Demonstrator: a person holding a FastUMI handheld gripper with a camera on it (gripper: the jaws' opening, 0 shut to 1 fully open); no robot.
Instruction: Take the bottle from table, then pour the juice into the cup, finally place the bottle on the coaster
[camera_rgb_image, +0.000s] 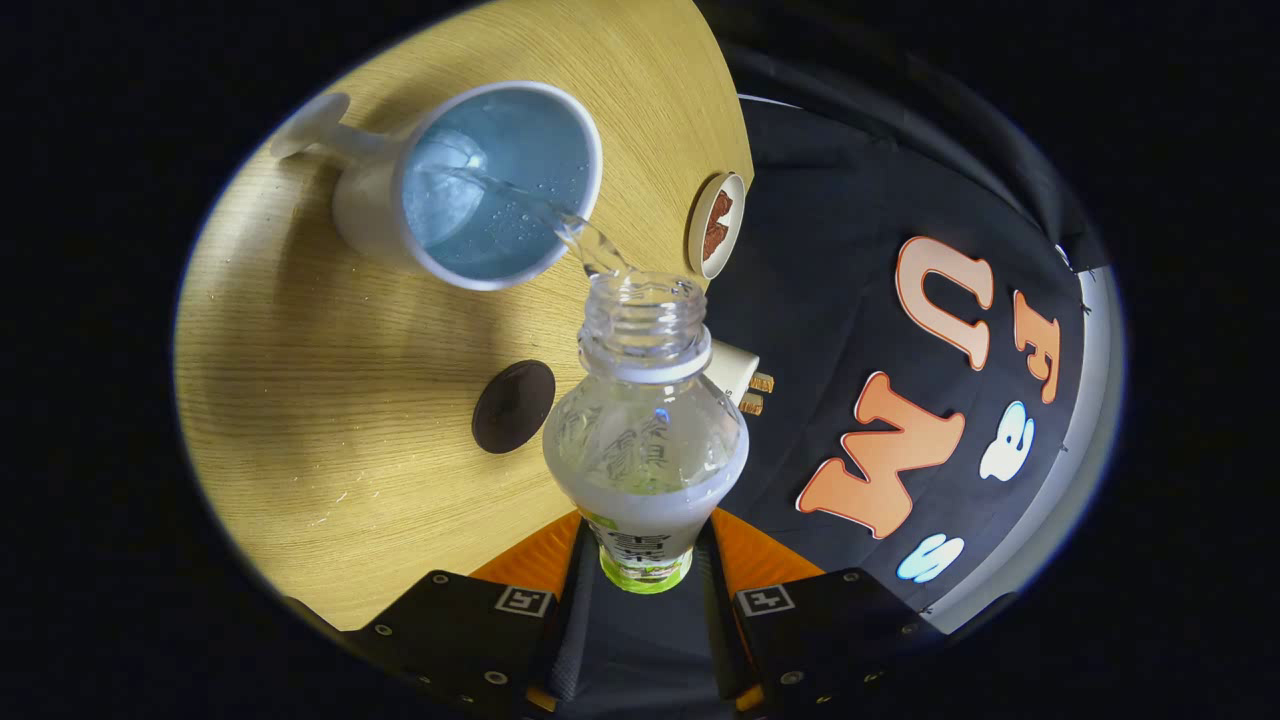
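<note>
Both fingers of the gripper (645, 570) clamp the bottle (645, 440), its neck tipped forward over the cup (480, 185); coaster (513, 406) lies just beside it

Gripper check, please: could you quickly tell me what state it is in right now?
Gripper: shut on the clear plastic bottle, tilted and pouring into the white handled cup.

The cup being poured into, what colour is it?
White cup, pale blue inside; clearest in the gripper view.
</note>
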